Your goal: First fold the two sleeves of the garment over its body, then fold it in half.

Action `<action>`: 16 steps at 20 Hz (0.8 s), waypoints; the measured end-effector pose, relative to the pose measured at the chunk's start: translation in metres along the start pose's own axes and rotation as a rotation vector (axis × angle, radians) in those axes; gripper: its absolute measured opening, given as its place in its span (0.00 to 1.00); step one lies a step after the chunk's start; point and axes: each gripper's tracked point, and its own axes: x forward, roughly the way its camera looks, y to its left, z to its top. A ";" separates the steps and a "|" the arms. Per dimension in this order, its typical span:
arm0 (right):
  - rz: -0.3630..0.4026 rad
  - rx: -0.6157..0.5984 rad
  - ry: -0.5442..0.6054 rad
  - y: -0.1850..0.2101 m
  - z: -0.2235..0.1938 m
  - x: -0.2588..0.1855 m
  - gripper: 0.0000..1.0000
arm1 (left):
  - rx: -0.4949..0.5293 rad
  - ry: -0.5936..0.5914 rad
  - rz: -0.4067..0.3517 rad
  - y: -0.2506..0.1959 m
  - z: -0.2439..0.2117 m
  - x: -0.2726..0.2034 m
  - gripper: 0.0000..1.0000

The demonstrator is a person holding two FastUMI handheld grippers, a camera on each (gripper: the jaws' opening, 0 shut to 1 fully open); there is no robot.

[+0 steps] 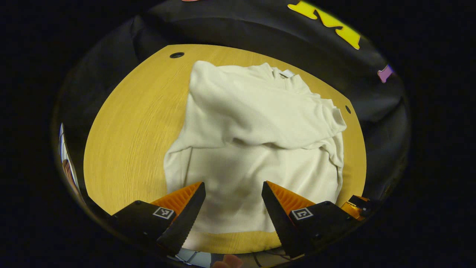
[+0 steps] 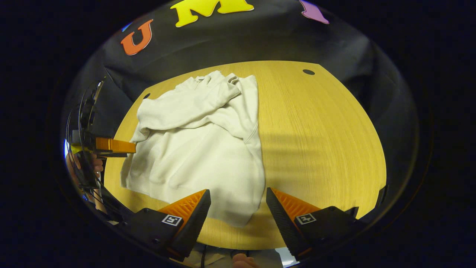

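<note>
Nearest in the left gripper view, we see the left gripper [image 1: 233, 208] with its fingers spread apart and nothing between them, held above the near hem of the garment [image 1: 253, 149]. In the right gripper view, the right gripper [image 2: 238, 214] likewise has its fingers apart and grips nothing; it hangs over the garment's near right corner and the bare table [image 2: 316, 149] beside it. At the left edge of that view we also see the left gripper [image 2: 111, 146], at the garment's left side, with the hand [image 2: 97, 165] that holds it.

The garment, a cream long-sleeved sweatshirt, lies flat on the wooden table, hem toward us and collar away. Both sleeves [image 2: 186, 108] are folded across the chest, one lying over the other. The body below them lies spread out, not folded in half.

Beyond the collar we note small round holes [image 2: 308, 72] near the table's far corners.
</note>
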 end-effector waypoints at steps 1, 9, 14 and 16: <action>0.006 0.017 0.010 0.002 -0.003 0.003 0.94 | -0.014 0.001 0.012 0.014 -0.005 -0.008 0.99; -0.048 0.117 0.132 -0.024 -0.033 0.024 0.95 | -0.116 0.136 -0.027 0.051 -0.047 -0.065 0.98; 0.011 0.187 0.234 -0.004 -0.052 0.031 0.92 | -0.073 0.225 -0.006 0.055 -0.059 -0.108 0.97; 0.011 0.182 0.250 -0.001 -0.052 0.034 0.96 | -0.067 0.244 -0.020 0.051 -0.054 -0.125 0.92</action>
